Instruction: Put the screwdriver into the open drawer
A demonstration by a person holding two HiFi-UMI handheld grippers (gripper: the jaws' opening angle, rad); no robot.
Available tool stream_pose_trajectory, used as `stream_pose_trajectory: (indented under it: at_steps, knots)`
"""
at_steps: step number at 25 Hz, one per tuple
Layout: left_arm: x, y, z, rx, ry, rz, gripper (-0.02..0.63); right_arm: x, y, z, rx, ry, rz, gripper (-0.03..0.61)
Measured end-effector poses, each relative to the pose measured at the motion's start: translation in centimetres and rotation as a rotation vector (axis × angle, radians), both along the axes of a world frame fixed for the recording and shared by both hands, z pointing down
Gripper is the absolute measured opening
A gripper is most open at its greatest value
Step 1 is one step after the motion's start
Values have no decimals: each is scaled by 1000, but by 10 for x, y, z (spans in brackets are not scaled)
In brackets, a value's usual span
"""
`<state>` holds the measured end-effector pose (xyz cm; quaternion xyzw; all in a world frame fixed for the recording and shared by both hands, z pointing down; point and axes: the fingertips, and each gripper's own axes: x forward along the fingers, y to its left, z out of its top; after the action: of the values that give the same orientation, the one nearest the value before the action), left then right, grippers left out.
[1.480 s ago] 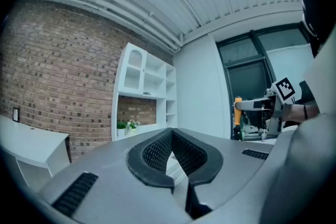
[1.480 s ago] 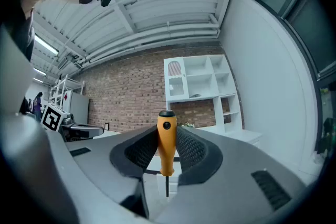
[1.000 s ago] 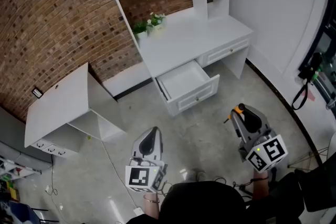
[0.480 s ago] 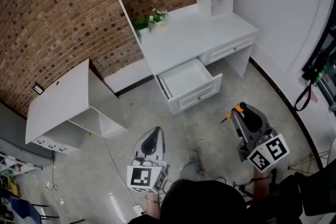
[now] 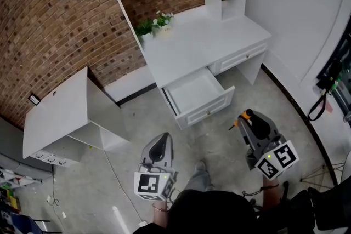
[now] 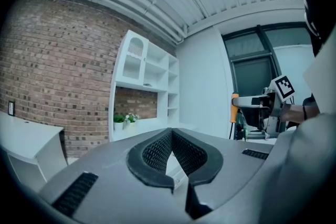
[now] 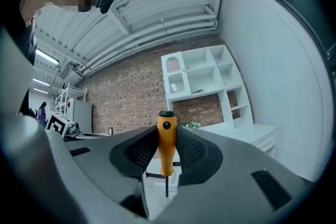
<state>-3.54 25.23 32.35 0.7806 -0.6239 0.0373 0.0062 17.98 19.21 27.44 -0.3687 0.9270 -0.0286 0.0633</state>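
The brick wall (image 5: 49, 19) fills the upper left of the head view, and the grey floor (image 5: 142, 123) takes up the middle and the lower part. A white counter (image 5: 192, 44) with a shelf unit on top stands at upper centre. A second white counter (image 5: 57, 109) stands apart from it at the left edge. The open drawer (image 5: 211, 110) juts out from the first counter's front at the centre of the frame; its inside is bare and white.

Near the bottom edge, the left gripper (image 5: 159, 145) sits at lower centre, its jaws closed tip to tip with nothing between them. The right gripper (image 5: 248, 117) is at lower right, well apart from the drawer and over the floor. A small potted plant (image 5: 153, 23) stands on the counter by the wall. The right gripper's jaws are clamped on the orange handle of the screwdriver (image 7: 166, 147), which stands upright with its black cap on top and its thin shaft pointing down.
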Motion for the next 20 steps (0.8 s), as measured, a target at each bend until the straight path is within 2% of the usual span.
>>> stream_pose_trajectory:
  at_steps: [12,20]
  knots:
    - [-34,-117,1,-11,24,77,8,-43,-94,2,-21,18,40,112]
    - [-47,-158,12,-23,33,109,9,-58,-134,11,-37,15,81,112]
